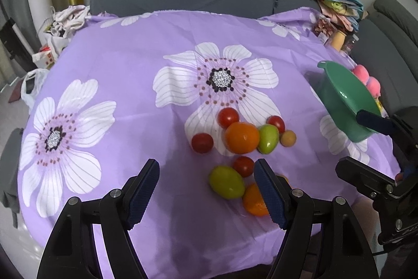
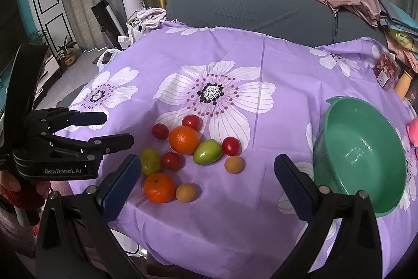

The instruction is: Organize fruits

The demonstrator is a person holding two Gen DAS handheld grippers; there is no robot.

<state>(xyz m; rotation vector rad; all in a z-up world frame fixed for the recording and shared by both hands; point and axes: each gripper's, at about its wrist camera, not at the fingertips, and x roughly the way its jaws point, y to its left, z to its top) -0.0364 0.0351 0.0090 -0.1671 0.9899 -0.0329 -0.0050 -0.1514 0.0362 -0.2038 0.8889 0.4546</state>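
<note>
Ten fruits ahead of both parted grippers.

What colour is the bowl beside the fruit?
Green, a plain teal-green bowl, empty inside. The right wrist view shows it best.

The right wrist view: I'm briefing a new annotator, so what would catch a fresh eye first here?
Probably the purple flowered tablecloth that fills the view, and the bright cluster of fruit in its middle: two oranges, red tomatoes, green fruits. Next, the empty green bowl to the right of the fruit. Both grippers are open: the right gripper in the foreground, the left gripper at the left edge.
</note>
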